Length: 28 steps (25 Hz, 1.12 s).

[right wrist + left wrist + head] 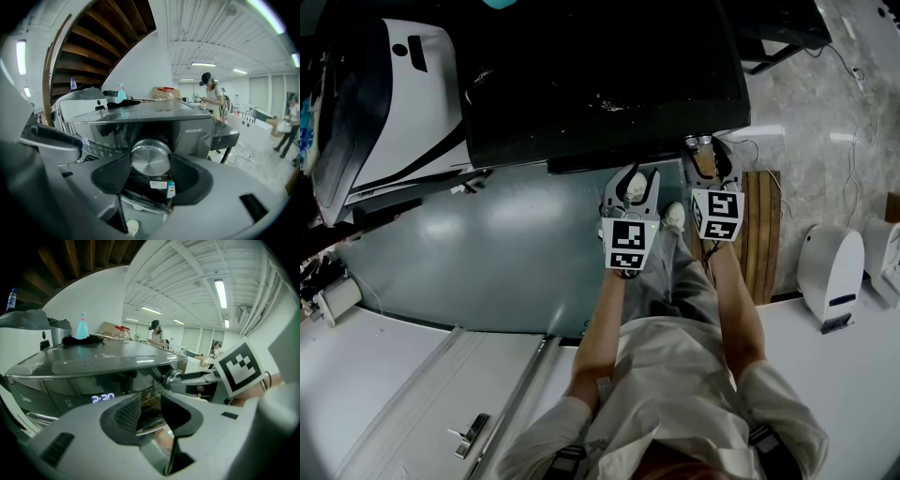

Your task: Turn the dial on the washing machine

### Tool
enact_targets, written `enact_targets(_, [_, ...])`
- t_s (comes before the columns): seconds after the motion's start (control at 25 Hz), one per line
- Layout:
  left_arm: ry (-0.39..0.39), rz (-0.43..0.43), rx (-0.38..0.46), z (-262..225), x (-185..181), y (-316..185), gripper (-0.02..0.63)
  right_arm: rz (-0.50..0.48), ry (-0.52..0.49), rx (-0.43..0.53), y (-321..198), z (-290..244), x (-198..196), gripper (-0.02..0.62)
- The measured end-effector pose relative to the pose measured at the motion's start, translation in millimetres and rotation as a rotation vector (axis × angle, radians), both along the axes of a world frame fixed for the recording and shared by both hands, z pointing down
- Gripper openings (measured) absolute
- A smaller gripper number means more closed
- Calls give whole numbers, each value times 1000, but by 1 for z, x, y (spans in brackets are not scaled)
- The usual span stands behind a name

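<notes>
The dark washing machine (600, 75) fills the top of the head view. Its round silver dial (151, 158) sits on the front panel's right end, directly between my right gripper's jaws. My right gripper (706, 143) is shut on the dial, with one pad (115, 174) against its left side and the other (187, 174) against its right. My left gripper (630, 183) hovers just left of it, in front of the panel, open with nothing between its fingers. In the left gripper view the lit display (103, 398) glows, and the dial (171, 376) appears with the right gripper around it.
A white appliance (403, 94) stands left of the machine. A wooden pallet (762, 234) and a white device (830, 267) lie to the right. A spray bottle (82, 326) and a black cloth (79, 339) rest on the machine's top. People stand far behind.
</notes>
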<state>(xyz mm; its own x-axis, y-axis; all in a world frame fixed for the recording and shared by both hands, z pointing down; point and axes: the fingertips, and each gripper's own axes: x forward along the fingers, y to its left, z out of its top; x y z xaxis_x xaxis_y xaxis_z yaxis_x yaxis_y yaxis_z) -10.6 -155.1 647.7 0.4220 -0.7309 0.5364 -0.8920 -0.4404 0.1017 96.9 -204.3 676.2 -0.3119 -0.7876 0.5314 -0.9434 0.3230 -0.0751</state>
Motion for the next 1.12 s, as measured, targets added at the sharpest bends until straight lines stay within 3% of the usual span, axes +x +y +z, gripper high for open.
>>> enact_targets(1.12, [5,-5,7,-4,-1,1,138,114,-323,-88,-2,4,5,268])
